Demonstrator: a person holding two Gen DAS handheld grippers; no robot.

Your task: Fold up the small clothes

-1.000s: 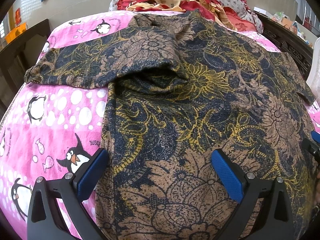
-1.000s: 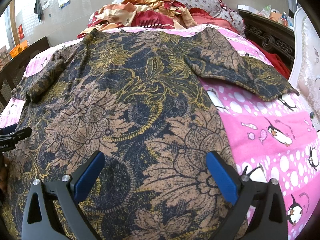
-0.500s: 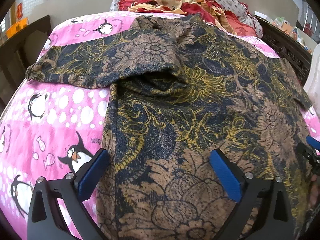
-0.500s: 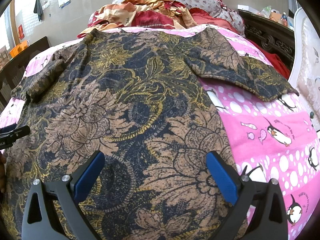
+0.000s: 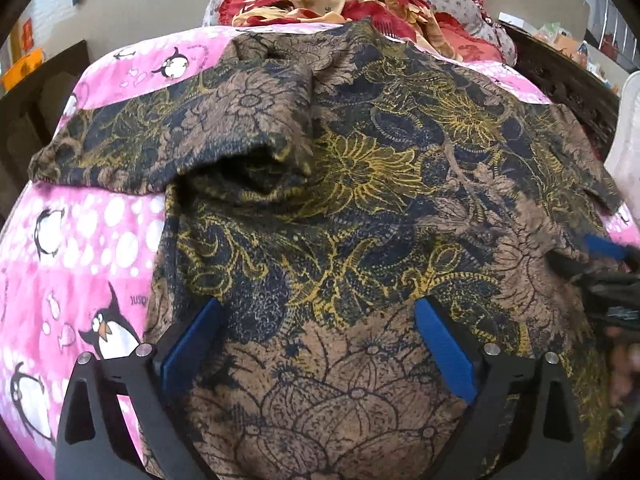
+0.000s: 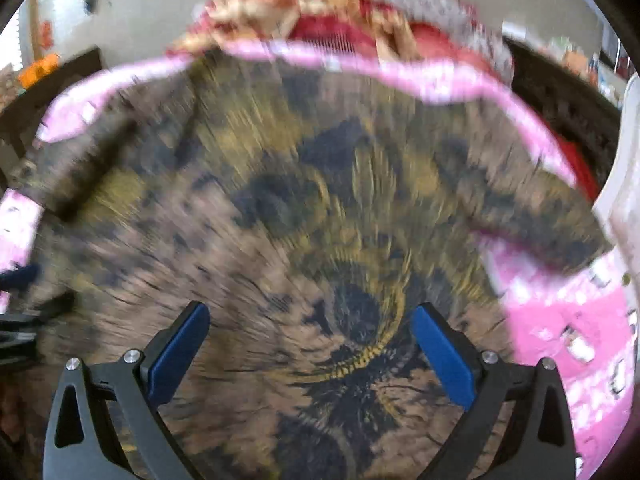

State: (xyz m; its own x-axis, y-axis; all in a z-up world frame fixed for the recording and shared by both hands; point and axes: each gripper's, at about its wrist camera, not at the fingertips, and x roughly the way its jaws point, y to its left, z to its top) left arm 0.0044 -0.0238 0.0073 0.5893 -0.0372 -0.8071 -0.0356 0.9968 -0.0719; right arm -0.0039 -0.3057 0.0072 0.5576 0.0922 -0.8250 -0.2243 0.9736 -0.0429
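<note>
A brown, navy and yellow floral shirt [image 5: 360,200] lies spread front-down on a pink penguin blanket [image 5: 80,240]. Its left sleeve [image 5: 132,148] stretches out to the left, with a loose fold gaping where sleeve meets body. My left gripper [image 5: 320,336] hovers open over the shirt's lower left part, nothing between its blue pads. In the blurred right wrist view my right gripper [image 6: 310,344] is open above the shirt [image 6: 320,220], jaws wide and empty. The right sleeve [image 6: 540,216] lies out to the right. The right gripper's tip [image 5: 600,268] shows at the left view's right edge.
A pile of red and cream bedding [image 5: 340,0] and a floral pillow sit at the head of the bed. Dark wooden bed frame [image 5: 560,76] runs along the right, and dark furniture [image 5: 36,92] stands at the left. A white object [image 6: 624,184] stands at the far right.
My right gripper has swept forward and leftward over the shirt, blurring its view. The left gripper shifted slightly forward, still open; the right gripper's tip reaches further into its view.
</note>
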